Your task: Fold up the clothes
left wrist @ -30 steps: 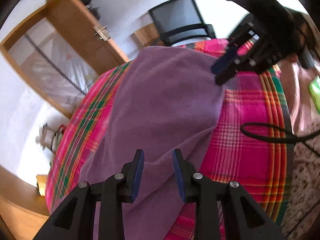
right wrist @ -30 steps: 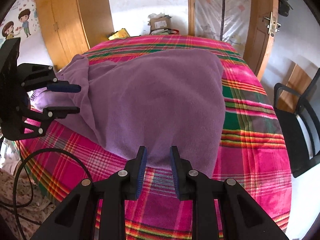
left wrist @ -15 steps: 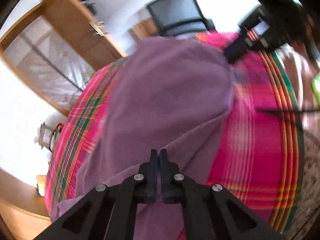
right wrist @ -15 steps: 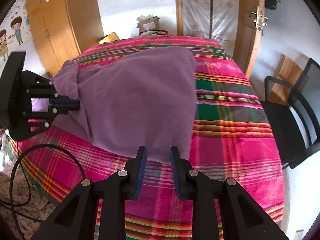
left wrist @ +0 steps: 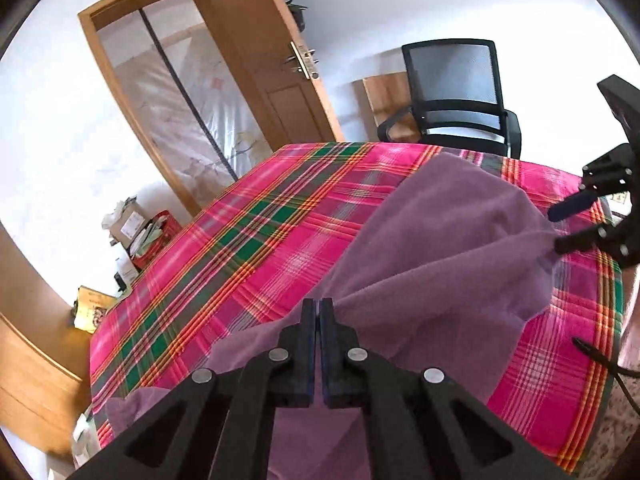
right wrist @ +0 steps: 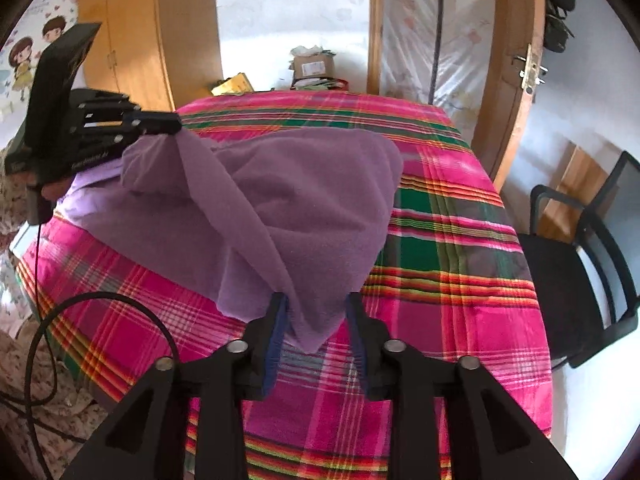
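Bright daylight fills a bedroom where a bed under a pink, green and orange plaid cover carries the one task item, a purple fleece garment, lying toward the near side of the cover with one corner lifted and another drooping at the near edge. At the upper left of the right wrist view, the left gripper has its jaws pressed together on a pinch of the fleece, drawing the cloth up into a taut ridge. The right gripper has just been spreading its jaws, which now stand wide with a hanging point of the fleece between them, the pads apparently not pressing on it. Judging from this, the step in hand is getting a second hold so the cloth can be lifted and laid over itself; it would go best if the right jaws close well up on the corner rather than at its very tip, and if both holds rise together so the edge between them stays straight. Open cover lies beyond and to the right of the fleece, giving room to lay the fold. A black office chair stands just beside the bed on the right, a wooden door behind it, and a black cable loops by the bed's near left edge, where it could snag.
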